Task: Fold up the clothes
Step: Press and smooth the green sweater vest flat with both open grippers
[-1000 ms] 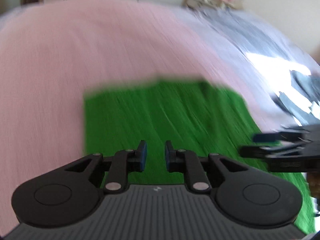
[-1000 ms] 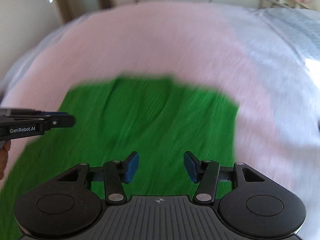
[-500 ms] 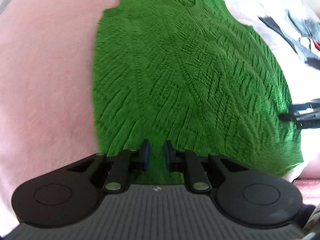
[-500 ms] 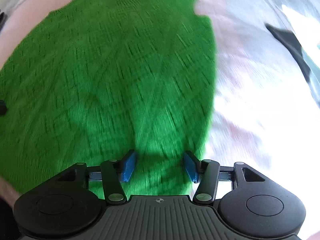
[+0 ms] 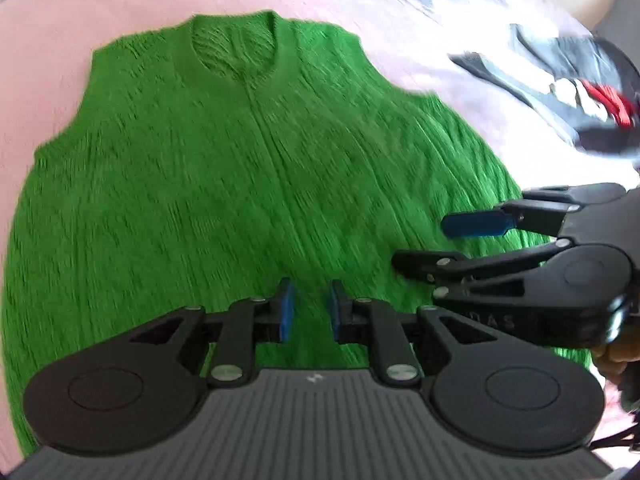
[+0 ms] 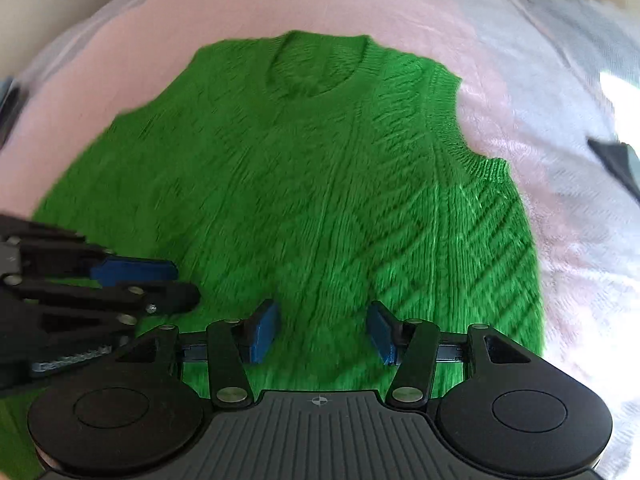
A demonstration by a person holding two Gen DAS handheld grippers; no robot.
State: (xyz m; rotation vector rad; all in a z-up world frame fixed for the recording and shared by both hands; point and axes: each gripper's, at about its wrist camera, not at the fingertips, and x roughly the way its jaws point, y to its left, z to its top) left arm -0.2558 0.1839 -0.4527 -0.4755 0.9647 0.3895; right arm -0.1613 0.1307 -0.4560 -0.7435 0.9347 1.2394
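A green knitted sleeveless sweater [image 5: 248, 168] lies flat on a pink bedspread [image 5: 100, 12], neck hole at the far end; it also shows in the right wrist view [image 6: 320, 184]. My left gripper [image 5: 309, 307] hovers over the sweater's near hem with a narrow gap between its blue pads, holding nothing. My right gripper [image 6: 323, 328] is open wide and empty, also over the near hem. Each gripper shows in the other's view: the right one [image 5: 472, 240] at the right, the left one [image 6: 160, 284] at the left.
A heap of dark, white and red clothes [image 5: 580, 92] lies on the bed to the right of the sweater. A dark garment [image 6: 616, 160] shows at the right edge of the right wrist view. Pale grey-lilac bedding [image 6: 552, 60] covers the far right.
Both grippers have drawn back and closer together over the sweater's near hem, so the whole sweater and neck hole show. Neither has taken hold of anything.
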